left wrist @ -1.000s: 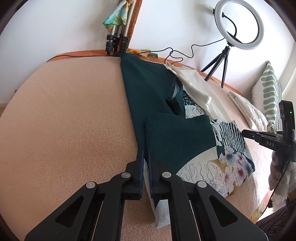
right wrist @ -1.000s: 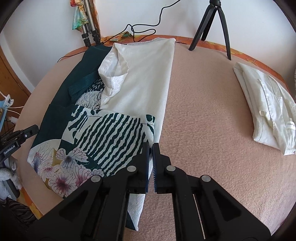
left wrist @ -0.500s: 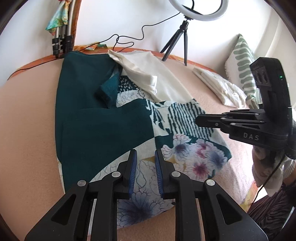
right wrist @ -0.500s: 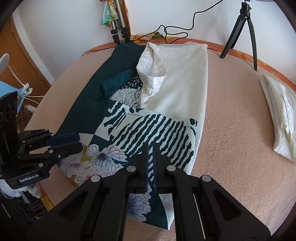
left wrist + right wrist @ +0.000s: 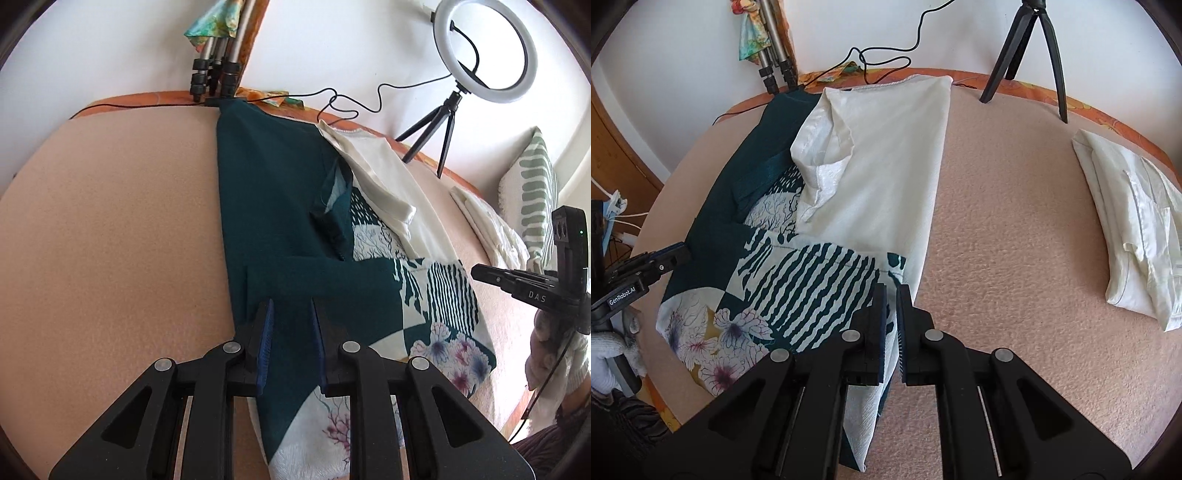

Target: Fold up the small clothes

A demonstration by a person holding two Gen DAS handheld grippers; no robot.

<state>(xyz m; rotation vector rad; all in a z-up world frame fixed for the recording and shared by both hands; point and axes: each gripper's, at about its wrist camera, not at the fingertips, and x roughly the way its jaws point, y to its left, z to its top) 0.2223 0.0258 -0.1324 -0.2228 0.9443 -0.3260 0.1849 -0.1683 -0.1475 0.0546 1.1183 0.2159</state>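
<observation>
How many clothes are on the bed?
2: a patterned garment spread between the left gripper and right gripper, and a folded white garment at the right. Others may be hidden.

a white wall [image 5: 332, 44] is seen behind a surface covered in peach-coloured fabric [image 5: 110, 229], edged at the back by an orange patterned border [image 5: 1015, 83]. a lit ring light [image 5: 485, 50] is carried on a small black tripod [image 5: 439, 129], from which a black cable [image 5: 351, 107] is trailed along the border. folded metal stand legs [image 5: 212, 70] are leaned against the wall, with a colourful cloth [image 5: 210, 26] draped over them. a green-striped cushion [image 5: 535, 192] is propped at the right. wooden furniture [image 5: 617, 147] is glimpsed at the left, and the whole is lit brightly and evenly
</observation>
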